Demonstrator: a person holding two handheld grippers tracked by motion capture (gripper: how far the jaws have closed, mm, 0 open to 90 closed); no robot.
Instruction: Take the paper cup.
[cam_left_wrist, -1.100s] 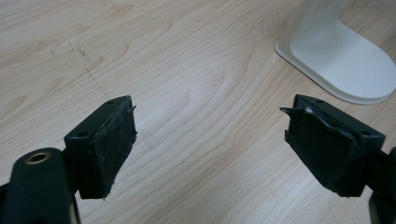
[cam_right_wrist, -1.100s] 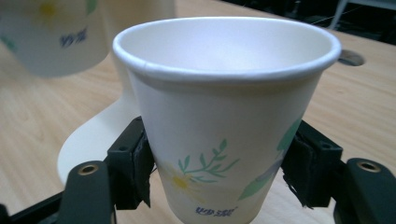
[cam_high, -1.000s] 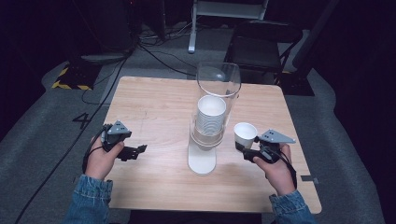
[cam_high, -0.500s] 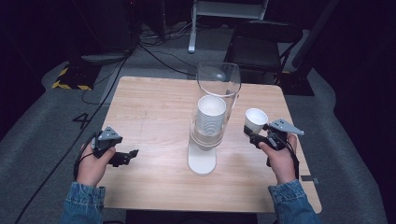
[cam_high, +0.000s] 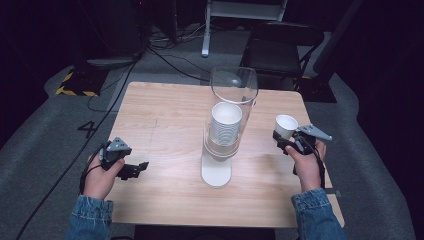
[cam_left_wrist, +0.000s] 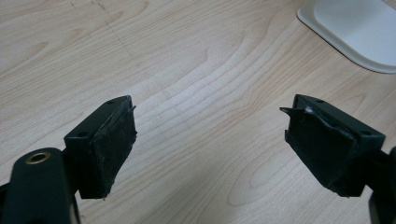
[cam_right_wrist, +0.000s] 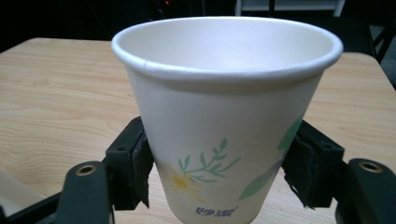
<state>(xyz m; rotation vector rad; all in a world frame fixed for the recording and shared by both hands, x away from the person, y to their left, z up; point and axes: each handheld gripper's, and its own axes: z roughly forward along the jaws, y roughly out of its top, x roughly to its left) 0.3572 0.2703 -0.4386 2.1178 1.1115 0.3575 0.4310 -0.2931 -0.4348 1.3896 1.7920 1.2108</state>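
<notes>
A wooden table (cam_high: 165, 110) stands on grey carpet, and a person sits at its near side with denim sleeves coming in from the near edge. In the middle of the table is a cup dispenser (cam_high: 227, 125): a clear tube on a white base (cam_high: 216, 172), with a stack of white cups (cam_high: 224, 125) inside it.

The right gripper (cam_high: 286, 140) is held over the right part of the table, just right of the dispenser. Its jaws are closed on a single paper cup (cam_high: 286, 125), pressing the lower part of the cup's wall from both sides. In the right gripper view the cup (cam_right_wrist: 229, 121) sits upright, mouth up and hollow, with a rolled rim, a printed green sprig, a small yellow flower and some blue lettering low down. The black pads (cam_right_wrist: 135, 168) touch its sides. Whether the cup's bottom touches the table I cannot tell.

The left gripper (cam_high: 137, 169) is near the left near corner, low over the wood, well apart from the dispenser. In the left gripper view its jaws stand wide apart with nothing between them, bare wood below and the corner of the white base (cam_left_wrist: 355, 32) at the far right.

Beyond the table are a dark chair (cam_high: 280, 50), cables on the floor and a strip of yellow-black tape (cam_high: 75, 85) at the far left.
</notes>
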